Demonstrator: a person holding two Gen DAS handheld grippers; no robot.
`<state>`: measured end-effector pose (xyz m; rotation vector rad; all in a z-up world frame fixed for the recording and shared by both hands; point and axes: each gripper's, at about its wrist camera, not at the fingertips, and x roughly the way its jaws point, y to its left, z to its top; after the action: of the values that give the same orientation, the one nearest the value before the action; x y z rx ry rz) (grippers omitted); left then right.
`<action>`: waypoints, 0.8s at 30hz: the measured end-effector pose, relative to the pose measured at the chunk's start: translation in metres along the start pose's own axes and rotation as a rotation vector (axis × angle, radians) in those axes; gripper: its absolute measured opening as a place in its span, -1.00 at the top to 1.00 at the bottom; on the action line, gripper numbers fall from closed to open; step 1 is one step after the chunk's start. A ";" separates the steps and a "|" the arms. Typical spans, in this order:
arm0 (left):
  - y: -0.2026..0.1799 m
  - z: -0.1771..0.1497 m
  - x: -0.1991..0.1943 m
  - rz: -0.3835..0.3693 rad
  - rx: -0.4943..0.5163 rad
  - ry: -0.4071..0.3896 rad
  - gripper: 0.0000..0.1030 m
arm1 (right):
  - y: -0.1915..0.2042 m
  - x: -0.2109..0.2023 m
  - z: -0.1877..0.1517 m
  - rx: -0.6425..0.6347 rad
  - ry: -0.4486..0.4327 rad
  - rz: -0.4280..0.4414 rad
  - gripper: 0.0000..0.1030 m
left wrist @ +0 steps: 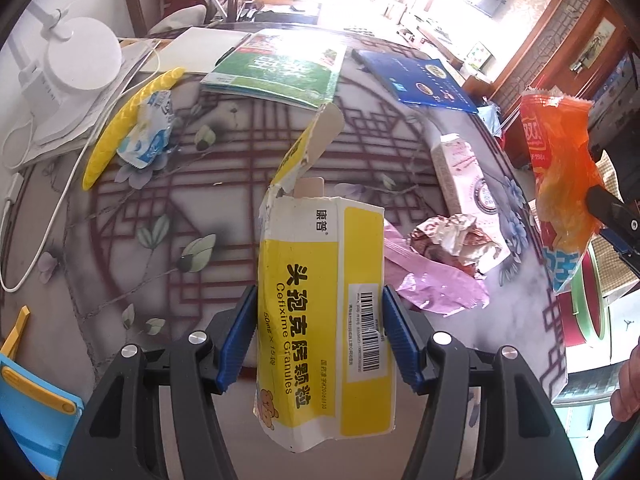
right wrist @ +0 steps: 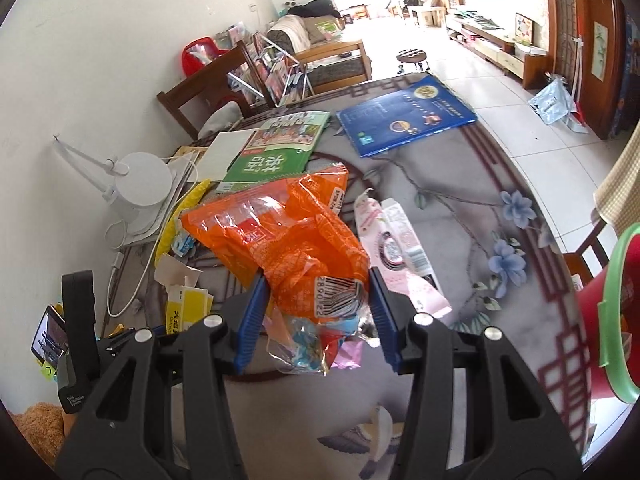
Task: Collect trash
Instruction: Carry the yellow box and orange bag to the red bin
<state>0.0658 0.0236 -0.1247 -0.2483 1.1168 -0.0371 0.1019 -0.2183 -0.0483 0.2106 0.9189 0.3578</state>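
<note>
A floral-patterned counter (left wrist: 240, 208) was strewn with wrappers. A torn yellow medicine box (left wrist: 324, 312) was clamped upright in the left hand-held gripper (left wrist: 318, 334); an orange snack bag (right wrist: 292, 236) was pinched by the right hand-held gripper (right wrist: 318, 316), nearer the red bin (right wrist: 612, 312) at its right.

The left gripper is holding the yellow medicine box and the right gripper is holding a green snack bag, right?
Not quite. The left gripper does hold the yellow medicine box, but the snack bag in the right gripper is orange, not green. The right wrist view shows it clamped between the blue pads.
</note>
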 end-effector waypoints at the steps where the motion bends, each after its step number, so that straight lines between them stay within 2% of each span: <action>1: -0.002 0.000 0.000 -0.001 0.004 -0.001 -0.13 | -0.002 -0.002 -0.002 0.003 -0.001 -0.002 0.06; 14: -0.037 -0.007 0.000 -0.008 0.052 0.002 -0.13 | -0.038 -0.027 -0.017 0.070 -0.019 -0.018 0.06; 24: -0.080 -0.013 -0.001 -0.004 0.069 -0.011 -0.13 | -0.075 -0.048 -0.022 0.091 -0.024 -0.008 0.06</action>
<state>0.0612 -0.0567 -0.1122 -0.1890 1.1017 -0.0769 0.0736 -0.3053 -0.0502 0.2940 0.9129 0.3062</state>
